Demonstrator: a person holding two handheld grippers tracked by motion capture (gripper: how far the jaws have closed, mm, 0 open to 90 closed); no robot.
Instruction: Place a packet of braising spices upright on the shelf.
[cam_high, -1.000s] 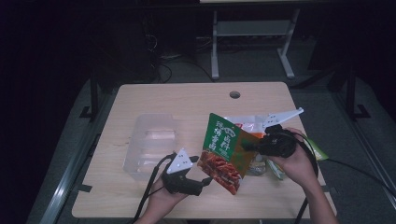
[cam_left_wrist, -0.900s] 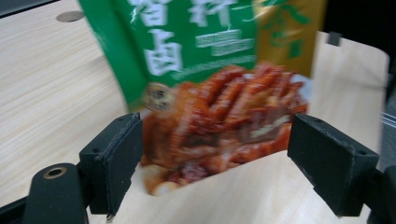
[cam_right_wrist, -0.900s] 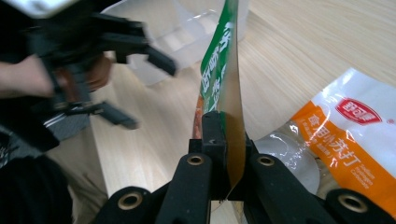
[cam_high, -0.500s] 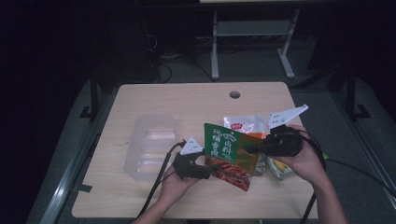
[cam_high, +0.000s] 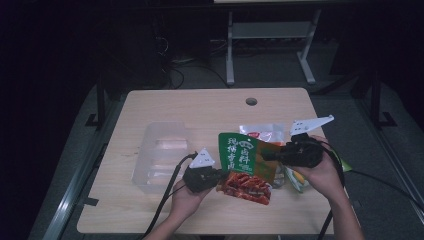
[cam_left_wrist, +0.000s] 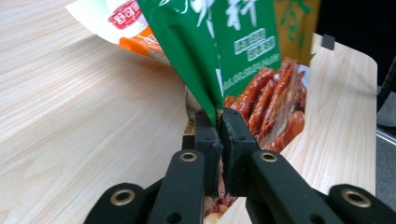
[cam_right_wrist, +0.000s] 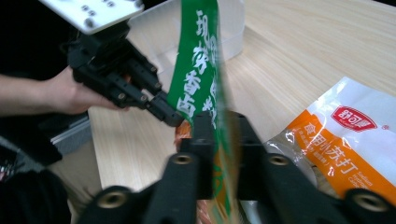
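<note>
A green snack bag printed with red sausages stands tilted above the table, between my two grippers. My left gripper has just been closing and is shut on the bag's lower left edge; in the left gripper view both pads pinch the green film. My right gripper is at the bag's right side. Its jaws have just been opening, and in the right gripper view the bag hangs loosely between them with a slight gap. The left gripper shows there too, farther off.
A clear plastic container sits left of the grippers on the wooden table. A white and orange packet lies behind the bag, and a yellow-green packet lies under the right hand. A cable hole is at the table's far side.
The left gripper moved right to the bag's lower edge and closed on it. The right hand stayed in place with the bag.
</note>
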